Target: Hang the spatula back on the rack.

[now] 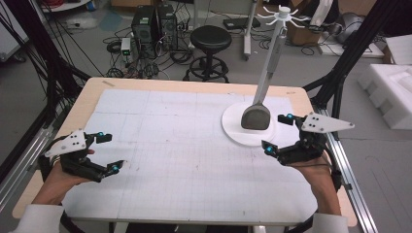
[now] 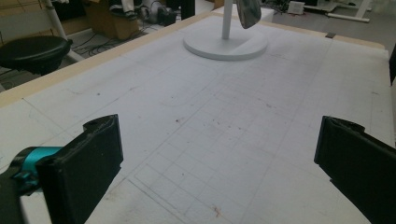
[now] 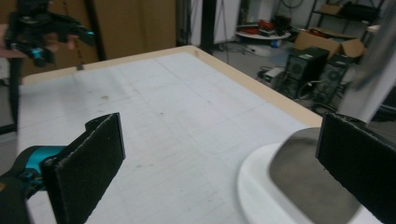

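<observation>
Spatula (image 1: 255,118) hanging off the hooked top (image 1: 283,14) of the white rack, handle running down along the pole, grey blade low over the round base (image 1: 232,132) at the far right of the table (image 1: 170,145); whether blade touches base, cannot tell. Hanging step judged done. Right gripper (image 1: 275,132) just beside the base on the near right, jaws spread wide, nothing between them, pads apart from blade; in the right gripper view, blade seen blurred in the gap ahead, not pinched. Left gripper (image 1: 111,152) well apart at the near left of the table, jaws likewise wide, gripping nothing, bare gridded mat between the pads in the left gripper view. No other utensil on the table, remaining hooks bare. Judged near the end: item placed and let go, both tools free. Left to do, by the look of it: pull the right gripper clear without knocking the blade or swinging the handle off its hook, then rest both hands. Main risk: a nudge to the blade on the way out.
</observation>
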